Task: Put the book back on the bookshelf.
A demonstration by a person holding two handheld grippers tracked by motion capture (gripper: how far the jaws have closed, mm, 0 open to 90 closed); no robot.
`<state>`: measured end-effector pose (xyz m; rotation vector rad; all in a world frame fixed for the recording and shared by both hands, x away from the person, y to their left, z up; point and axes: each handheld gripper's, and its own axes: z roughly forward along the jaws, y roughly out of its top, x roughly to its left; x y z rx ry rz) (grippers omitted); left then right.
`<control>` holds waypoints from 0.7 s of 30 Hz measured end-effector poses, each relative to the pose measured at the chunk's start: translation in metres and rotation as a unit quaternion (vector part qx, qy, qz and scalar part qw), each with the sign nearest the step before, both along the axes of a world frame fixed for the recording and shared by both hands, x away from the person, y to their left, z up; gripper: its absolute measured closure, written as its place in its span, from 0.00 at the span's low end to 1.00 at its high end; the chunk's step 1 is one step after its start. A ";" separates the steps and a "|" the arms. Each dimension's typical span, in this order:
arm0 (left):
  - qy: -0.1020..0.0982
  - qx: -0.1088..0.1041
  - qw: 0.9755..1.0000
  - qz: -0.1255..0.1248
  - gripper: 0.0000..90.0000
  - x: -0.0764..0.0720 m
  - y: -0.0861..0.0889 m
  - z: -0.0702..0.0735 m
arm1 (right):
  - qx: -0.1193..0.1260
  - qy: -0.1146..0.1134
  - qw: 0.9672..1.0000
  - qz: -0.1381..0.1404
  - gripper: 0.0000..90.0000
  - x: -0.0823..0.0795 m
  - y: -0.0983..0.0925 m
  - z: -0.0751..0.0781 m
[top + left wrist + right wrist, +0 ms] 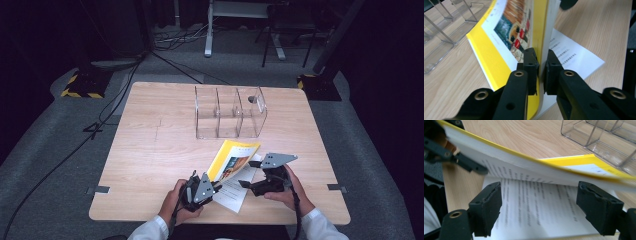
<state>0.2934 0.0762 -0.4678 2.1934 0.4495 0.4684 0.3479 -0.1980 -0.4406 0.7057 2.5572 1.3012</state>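
Thin yellow-covered paperback booklet (233, 159) raised on edge near the table's 6 o'clock side, front cover tilted up, back pages still lying on the light wooden table (150, 150). Left gripper (541, 66) clenched on the booklet's lower edge by the spine, black pads pinching cover and pages together. Right gripper (539, 207) released, jaws spread wide either side of the open white printed page (531, 205), touching nothing, just under the lifted leaves.

Likely light, floppy and easy to bend: cover already curving away from the pinch. Glossy cover probably slippery, so best taken close to the spine, where the stack looks stiffest; a hold at an outer corner would probably let the pages fan out and sag. Thin paper liable to crease or tear under a hard squeeze.

Clear acrylic three-compartment holder (230, 117) standing at 12 o'clock from the booklet, well apart, all compartments empty.

Cover bearing a colourful picture with red patches and a small line of print, too small to read; inner page carrying rows of dark text, blurred and illegible
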 end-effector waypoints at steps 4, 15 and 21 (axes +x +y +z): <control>0.011 0.003 1.000 -0.019 0.93 0.005 0.011 -0.001 | 0.014 -0.010 1.000 0.014 0.25 -0.003 -0.018 0.008; 0.033 0.011 0.998 -0.058 0.92 0.011 0.036 0.000 | -0.026 -0.088 0.992 0.088 0.26 -0.009 0.009 0.014; 0.043 0.014 0.997 -0.070 0.91 0.017 0.060 0.003 | -0.067 -0.098 0.987 0.107 0.34 0.006 0.031 -0.004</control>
